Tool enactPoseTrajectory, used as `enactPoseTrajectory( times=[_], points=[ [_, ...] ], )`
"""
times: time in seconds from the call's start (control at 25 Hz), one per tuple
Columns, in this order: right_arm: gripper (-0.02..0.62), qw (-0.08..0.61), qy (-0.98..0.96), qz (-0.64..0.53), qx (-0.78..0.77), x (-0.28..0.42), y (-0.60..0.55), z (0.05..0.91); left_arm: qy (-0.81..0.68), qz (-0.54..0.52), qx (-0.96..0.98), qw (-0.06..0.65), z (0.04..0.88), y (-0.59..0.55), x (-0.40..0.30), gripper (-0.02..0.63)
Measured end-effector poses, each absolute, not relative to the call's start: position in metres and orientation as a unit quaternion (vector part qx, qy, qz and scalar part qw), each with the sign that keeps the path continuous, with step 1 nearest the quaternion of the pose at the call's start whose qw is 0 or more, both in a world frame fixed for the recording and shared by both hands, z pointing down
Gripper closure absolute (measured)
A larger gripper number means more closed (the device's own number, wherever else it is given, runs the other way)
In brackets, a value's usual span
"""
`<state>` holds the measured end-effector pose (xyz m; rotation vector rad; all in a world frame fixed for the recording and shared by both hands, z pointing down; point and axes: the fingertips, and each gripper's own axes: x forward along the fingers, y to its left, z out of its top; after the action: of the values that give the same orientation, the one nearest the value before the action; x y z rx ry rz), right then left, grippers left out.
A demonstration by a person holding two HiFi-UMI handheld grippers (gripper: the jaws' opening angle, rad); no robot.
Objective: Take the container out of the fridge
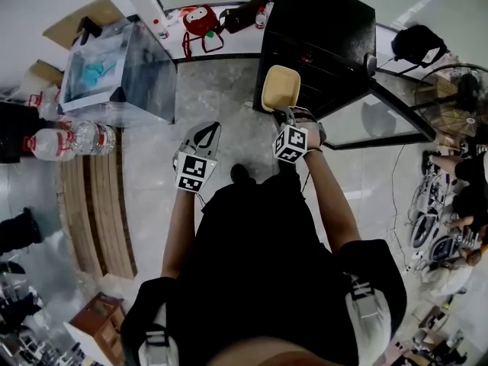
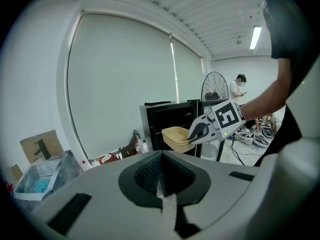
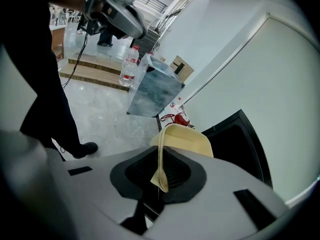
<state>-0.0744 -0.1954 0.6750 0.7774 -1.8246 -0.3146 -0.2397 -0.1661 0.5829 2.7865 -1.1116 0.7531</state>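
So, this looks pretty much done to me: the container (image 1: 280, 88), a shallow yellowish tub, is out in the open air just in front of the black fridge (image 1: 320, 29), not inside it. The right gripper (image 1: 286, 113) has it by the near rim, and in the right gripper view you can see the thin edge of the tub (image 3: 185, 139) pinched between the closed jaws (image 3: 159, 179), with the rest of it sticking out ahead. The left gripper (image 1: 204, 136) isn't doing anything; its jaws are pressed together with nothing between them (image 2: 162, 184), hanging over the floor beside the other one. What's left, I'd guess, is just carrying the tub off or setting it down somewhere, and maybe closing the fridge. Hard to say on that last bit, though. The glassy panel (image 1: 381, 120) angled off to the right of the fridge could be its open door, but I can't tell for sure. The fridge's inside is just dark, and I can't see whether anything is in the tub.
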Motion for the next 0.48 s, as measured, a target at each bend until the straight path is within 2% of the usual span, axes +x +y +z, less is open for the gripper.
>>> enactPoseTrajectory(
  times=[0.48],
  points=[
    [0.569, 0.547, -0.761, -0.136, 0.323, -0.092, -0.196, 0.676, -0.358, 0.239, 0.903, 0.025, 0.583, -0.170, -0.261, 0.586]
  ],
)
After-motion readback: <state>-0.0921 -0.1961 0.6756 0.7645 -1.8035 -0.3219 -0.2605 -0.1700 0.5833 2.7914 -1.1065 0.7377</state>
